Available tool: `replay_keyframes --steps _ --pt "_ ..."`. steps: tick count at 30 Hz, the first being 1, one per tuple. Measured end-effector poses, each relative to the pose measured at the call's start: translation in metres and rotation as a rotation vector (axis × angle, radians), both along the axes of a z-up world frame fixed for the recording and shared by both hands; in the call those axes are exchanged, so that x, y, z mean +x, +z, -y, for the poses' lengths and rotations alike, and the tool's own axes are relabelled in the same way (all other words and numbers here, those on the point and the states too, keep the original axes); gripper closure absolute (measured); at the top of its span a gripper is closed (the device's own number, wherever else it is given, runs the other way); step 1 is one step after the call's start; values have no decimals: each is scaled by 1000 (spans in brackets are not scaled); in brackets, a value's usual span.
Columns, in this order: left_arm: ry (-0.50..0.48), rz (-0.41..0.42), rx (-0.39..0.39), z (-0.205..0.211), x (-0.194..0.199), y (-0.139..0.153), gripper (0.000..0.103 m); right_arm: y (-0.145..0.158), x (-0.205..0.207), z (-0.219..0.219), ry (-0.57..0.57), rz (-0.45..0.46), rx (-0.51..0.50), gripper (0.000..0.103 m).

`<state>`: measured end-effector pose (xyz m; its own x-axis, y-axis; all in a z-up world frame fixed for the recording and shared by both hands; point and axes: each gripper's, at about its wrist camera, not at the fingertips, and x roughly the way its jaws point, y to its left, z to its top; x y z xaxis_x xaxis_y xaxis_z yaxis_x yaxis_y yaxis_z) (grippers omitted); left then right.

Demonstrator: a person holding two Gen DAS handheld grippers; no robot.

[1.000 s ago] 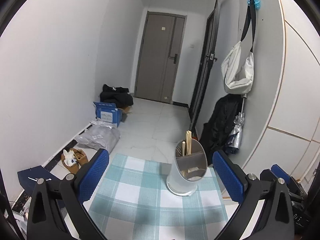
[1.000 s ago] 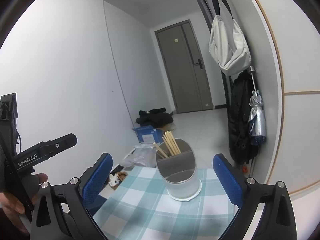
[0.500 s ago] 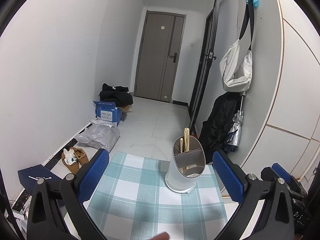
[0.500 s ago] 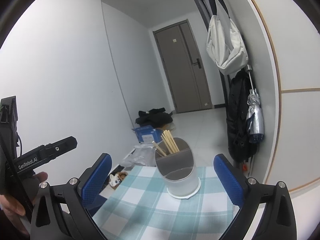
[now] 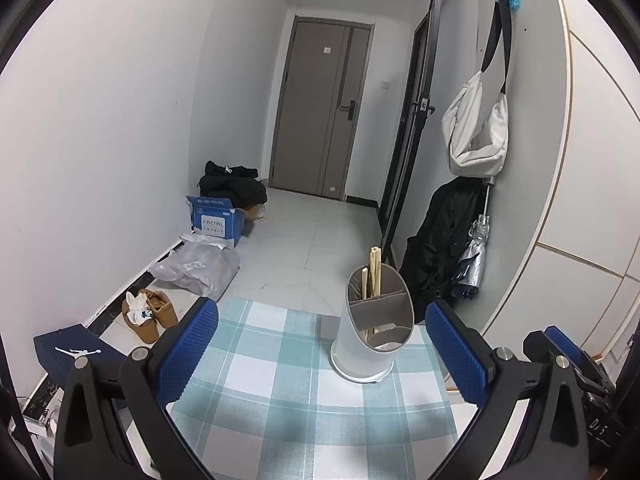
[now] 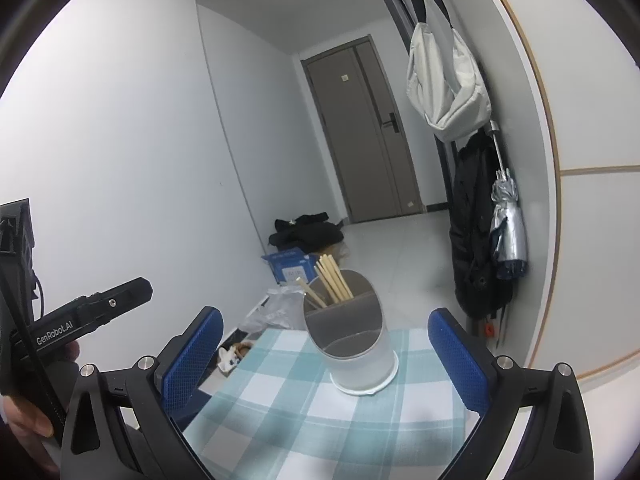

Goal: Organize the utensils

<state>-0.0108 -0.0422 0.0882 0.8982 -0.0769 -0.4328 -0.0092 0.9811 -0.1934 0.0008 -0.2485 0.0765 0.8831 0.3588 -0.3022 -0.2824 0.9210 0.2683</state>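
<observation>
A white utensil holder [image 5: 372, 332] [image 6: 352, 340] with a grey divider stands upright on the teal checked tablecloth [image 5: 280, 380] [image 6: 296, 404]. Several wooden chopsticks [image 5: 374, 276] [image 6: 332, 280] stick out of its back compartment; the front compartment looks empty from the right wrist view. My left gripper [image 5: 320, 348] is open, its blue pads wide apart, a little short of the holder, which sits right of centre. My right gripper [image 6: 324, 360] is open too, with the holder ahead between its pads. Neither holds anything.
The left gripper's body [image 6: 80, 320] and a hand [image 6: 24, 420] show at the left of the right wrist view. Beyond the table edge lie shoes [image 5: 148, 312], a plastic bag [image 5: 200, 268], a blue box [image 5: 216, 220] and dark clothes. A bag and umbrella hang on the right wall.
Both views have shifted slightly, the holder sitting a little lower and farther off. Both grippers stay open and empty. A fingertip seen at the bottom edge half a second ago is gone.
</observation>
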Motion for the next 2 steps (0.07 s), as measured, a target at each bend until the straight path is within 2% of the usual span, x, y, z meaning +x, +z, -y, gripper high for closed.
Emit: replay_keyframes --steps 2 --pt "4 -18 -2 -1 6 -5 1 -4 3 -1 1 -9 1 0"
